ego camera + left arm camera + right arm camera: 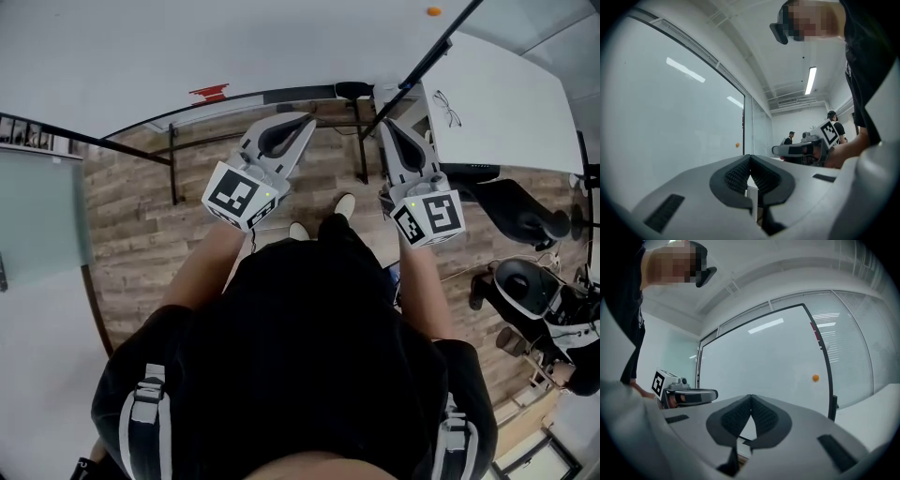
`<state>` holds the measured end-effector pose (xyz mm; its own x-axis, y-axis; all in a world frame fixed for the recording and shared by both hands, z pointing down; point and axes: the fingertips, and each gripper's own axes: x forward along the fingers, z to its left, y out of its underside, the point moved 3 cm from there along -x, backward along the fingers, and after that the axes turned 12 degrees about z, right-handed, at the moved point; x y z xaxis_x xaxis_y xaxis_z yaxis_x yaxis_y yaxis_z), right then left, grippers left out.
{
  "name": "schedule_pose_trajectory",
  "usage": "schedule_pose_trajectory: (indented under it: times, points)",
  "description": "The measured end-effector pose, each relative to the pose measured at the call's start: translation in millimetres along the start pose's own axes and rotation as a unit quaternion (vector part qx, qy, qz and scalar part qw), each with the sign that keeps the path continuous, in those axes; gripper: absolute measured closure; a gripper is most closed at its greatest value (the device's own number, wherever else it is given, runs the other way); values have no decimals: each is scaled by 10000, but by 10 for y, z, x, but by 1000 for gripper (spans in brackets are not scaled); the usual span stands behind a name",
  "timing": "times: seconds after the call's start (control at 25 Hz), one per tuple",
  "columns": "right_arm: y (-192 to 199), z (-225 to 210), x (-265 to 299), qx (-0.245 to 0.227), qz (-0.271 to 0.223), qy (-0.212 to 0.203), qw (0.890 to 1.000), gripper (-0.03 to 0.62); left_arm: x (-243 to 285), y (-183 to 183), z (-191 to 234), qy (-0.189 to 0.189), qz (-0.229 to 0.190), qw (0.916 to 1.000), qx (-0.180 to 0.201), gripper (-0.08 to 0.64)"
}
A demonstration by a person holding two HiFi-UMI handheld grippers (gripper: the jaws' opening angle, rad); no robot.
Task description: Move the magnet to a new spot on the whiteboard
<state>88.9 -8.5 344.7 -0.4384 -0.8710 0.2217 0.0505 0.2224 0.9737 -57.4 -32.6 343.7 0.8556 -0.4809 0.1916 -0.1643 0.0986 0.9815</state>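
Standing close to the whiteboard (234, 42), the person held both grippers level, side by side and a little apart. The left gripper (302, 120) had its jaws pressed together with nothing between them, and the right gripper (387, 126) was likewise closed and empty. The small orange magnet (433, 11) clung to the board far to the right, near its dark frame, well apart from both tips.
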Motion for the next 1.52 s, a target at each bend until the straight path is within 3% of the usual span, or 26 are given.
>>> schedule_pose_trajectory:
  times: [0.52,1.52]
  points:
    - [24,-432,217,12,76,20,10000,591,406,-30,162,-76,126,9999,20,555]
    - [-148,-1931,817,-175,103,-39,9998,591,1947,-385,543,-228,159,9996,35,555]
